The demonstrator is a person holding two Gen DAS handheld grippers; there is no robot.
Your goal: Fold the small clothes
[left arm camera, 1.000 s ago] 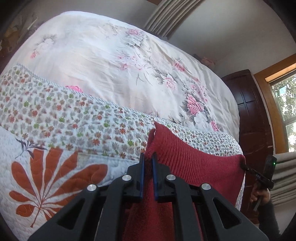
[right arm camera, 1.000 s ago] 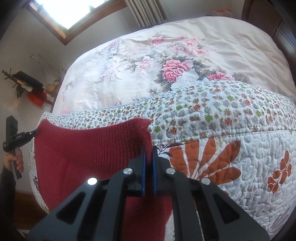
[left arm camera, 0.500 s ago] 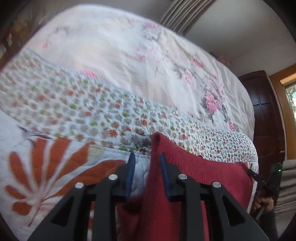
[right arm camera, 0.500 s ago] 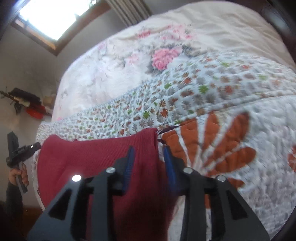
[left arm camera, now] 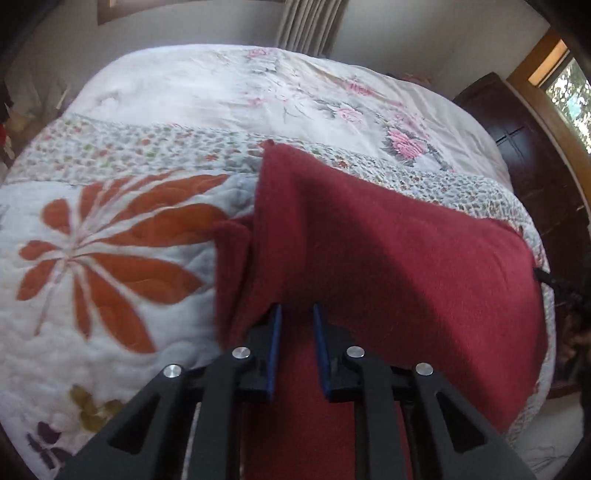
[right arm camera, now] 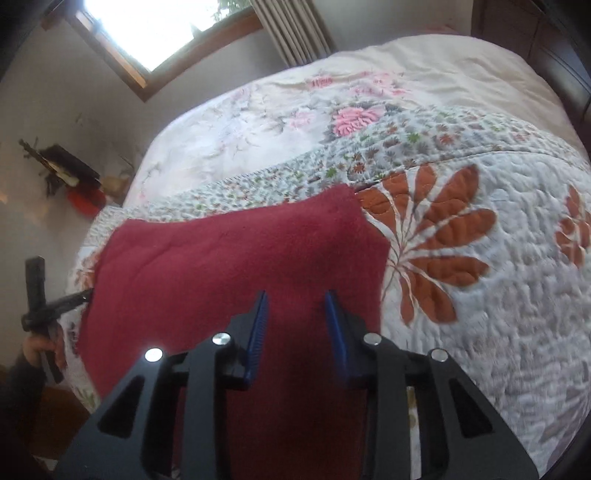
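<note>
Both grippers off the red garment, which lies folded on the quilt.

A second ago we had each gripper clamped on a top corner. Now the left gripper (left arm camera: 297, 314) and right gripper (right arm camera: 295, 301) have fingers apart, pulled back, holding nothing. The red garment (left arm camera: 369, 251) fills centre frame, flat on the quilt (left arm camera: 110, 240), one edge doubled at the left in the left view.

Daylight comes from a window (right arm camera: 155, 33) up-left of the right gripper, blown out to white glare. The quilt (right arm camera: 498, 295) is soft with motion blur in both views. Fisheye bending curves the edges, and the corners go dark.
</note>
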